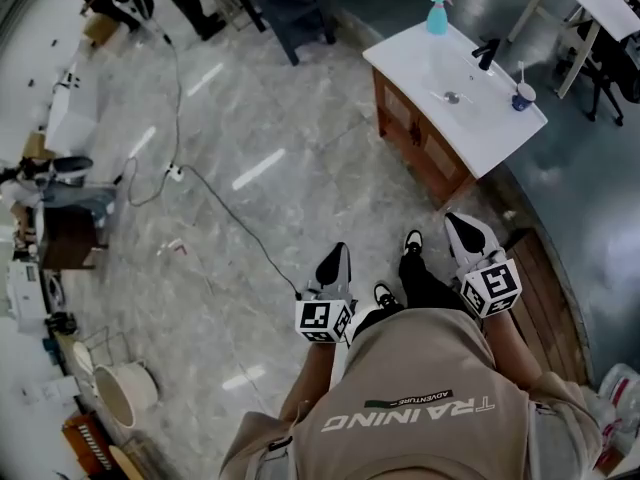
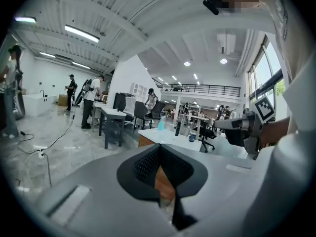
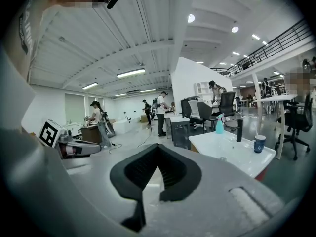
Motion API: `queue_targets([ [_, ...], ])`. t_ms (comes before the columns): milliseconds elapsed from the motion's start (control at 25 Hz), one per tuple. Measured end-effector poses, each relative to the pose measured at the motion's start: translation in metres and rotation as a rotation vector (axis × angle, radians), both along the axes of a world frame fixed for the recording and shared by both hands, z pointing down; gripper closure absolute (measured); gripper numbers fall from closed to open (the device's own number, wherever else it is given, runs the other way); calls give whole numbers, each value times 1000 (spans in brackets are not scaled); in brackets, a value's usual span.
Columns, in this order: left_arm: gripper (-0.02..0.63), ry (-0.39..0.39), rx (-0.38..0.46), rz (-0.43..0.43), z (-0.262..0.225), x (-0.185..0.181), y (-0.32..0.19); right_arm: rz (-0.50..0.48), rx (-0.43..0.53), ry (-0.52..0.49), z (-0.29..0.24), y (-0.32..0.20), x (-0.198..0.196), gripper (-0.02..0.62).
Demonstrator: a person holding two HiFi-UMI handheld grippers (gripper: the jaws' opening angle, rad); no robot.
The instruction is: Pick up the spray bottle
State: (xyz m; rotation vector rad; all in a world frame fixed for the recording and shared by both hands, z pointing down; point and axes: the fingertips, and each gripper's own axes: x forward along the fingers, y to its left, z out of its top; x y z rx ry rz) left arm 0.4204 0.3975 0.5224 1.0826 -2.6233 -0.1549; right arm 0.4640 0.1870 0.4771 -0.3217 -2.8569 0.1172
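standing short of the spray bottle, both grippers empty

nothing of the pick-up is done yet, as far as the views show. the spray bottle (image 1: 438,15), pale blue with a light trigger head, stands upright at the far back corner of the white sink surface (image 1: 493,138), near a black faucet (image 1: 486,53) and well apart from a dark cup (image 1: 522,95) at the other end. the person stands on the grey floor some way short of the wooden cabinet (image 1: 425,143) under that surface, with both grippers held low at the waist and pointing ahead.

the left gripper (image 1: 340,256) has its fingers (image 2: 143,164) pressed together at the tips, with nothing pinched between them; only the distant cabinet shows through the gap behind the pads. the right gripper (image 1: 462,226) is the same: fingers (image 3: 174,171) closed tip to tip, touching nothing.

what is left, by my reading, is all of it: close the distance to the sink, spread one pair of fingers, reach across the surface to the back corner, clamp the bottle's body and lift. the right gripper looks better placed, since the bottle sits clearer in its view.
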Motion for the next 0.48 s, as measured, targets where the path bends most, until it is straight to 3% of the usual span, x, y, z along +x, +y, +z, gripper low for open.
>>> queue_targets([
  [240,588,-8,-69,19,-10,-51,-28,-44,13,14,16,-15,-61,594],
  [480,588,-37,-98,46,-34,-125,-81,-89,77,-22,17,-49,-132,594],
])
